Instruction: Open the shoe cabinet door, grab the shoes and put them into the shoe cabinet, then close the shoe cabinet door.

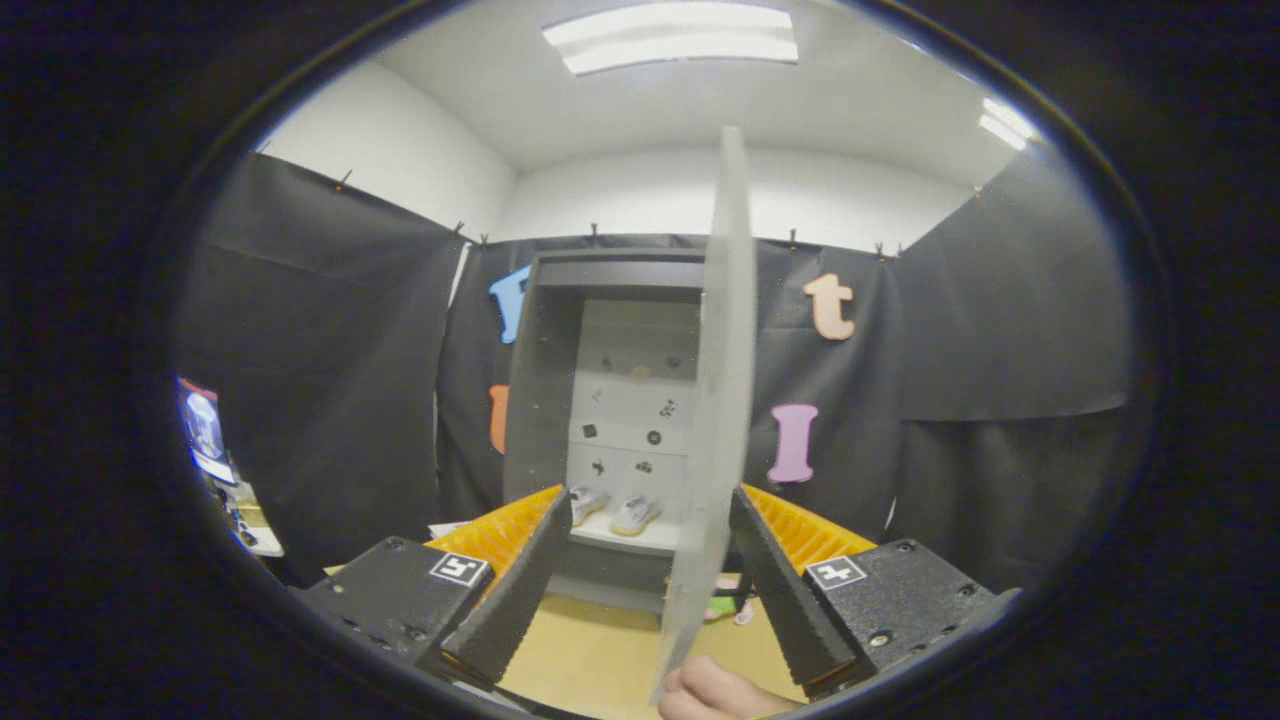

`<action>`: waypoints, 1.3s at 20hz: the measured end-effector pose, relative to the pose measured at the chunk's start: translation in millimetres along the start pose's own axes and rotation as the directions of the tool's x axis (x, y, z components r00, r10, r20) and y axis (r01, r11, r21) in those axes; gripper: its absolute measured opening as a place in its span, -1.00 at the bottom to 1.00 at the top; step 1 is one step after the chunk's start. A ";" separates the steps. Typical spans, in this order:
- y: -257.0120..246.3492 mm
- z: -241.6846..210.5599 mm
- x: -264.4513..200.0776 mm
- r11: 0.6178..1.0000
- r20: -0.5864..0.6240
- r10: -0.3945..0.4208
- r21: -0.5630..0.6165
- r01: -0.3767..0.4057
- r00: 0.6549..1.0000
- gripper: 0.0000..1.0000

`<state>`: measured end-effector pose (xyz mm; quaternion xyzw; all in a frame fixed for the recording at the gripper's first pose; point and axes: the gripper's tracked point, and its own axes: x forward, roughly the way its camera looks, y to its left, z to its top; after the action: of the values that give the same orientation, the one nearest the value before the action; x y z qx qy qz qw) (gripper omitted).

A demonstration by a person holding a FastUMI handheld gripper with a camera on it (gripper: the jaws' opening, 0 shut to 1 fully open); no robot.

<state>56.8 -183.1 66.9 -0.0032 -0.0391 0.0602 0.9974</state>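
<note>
Fingers (640,520) spread wide around the cabinet door's (722,400) edge; shoes (612,510) shelved inside.

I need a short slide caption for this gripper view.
Open gripper faces the shoe cabinet, shoes already inside; its door stands open edge-on between the fingers.

Door (722,400): edge-on between spread fingers (520,580), untouched
Shoes (612,510): on cabinet (540,380) shelf
Hand (715,692): at door's bottom

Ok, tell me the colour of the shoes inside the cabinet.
White with pale yellowish soles: the shoes, seen in the gripper view on the cabinet shelf, beyond the open tool.
</note>
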 end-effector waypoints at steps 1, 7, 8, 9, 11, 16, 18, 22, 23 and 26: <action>-18.8 3.5 -6.3 1.000 0.009 -0.016 0.006 0.016 1.000 1.00; -127.3 -11.0 -11.5 0.990 -0.023 -0.135 -0.033 0.134 0.991 1.00; -142.8 -14.1 -8.4 0.988 -0.031 -0.152 -0.035 0.151 0.988 1.00; -159.1 -19.8 -5.9 0.985 -0.043 -0.168 -0.029 0.167 0.985 1.00; -190.2 -33.1 1.9 0.982 -0.083 -0.189 0.007 0.191 0.978 1.00; -273.3 -64.1 37.0 0.951 -0.129 -0.305 0.011 0.309 0.943 1.00; -273.2 -80.6 53.0 0.955 -0.156 -0.287 0.033 0.295 0.945 1.00; -250.6 -96.3 75.4 0.968 -0.198 -0.212 0.095 0.234 0.957 1.00; -246.5 -94.4 78.5 0.969 -0.191 -0.207 0.095 0.228 0.959 1.00; -225.6 -97.7 86.8 0.974 -0.197 -0.185 0.092 0.206 0.963 1.00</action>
<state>177.4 -396.8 -21.4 0.0506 0.0581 -0.0372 0.9963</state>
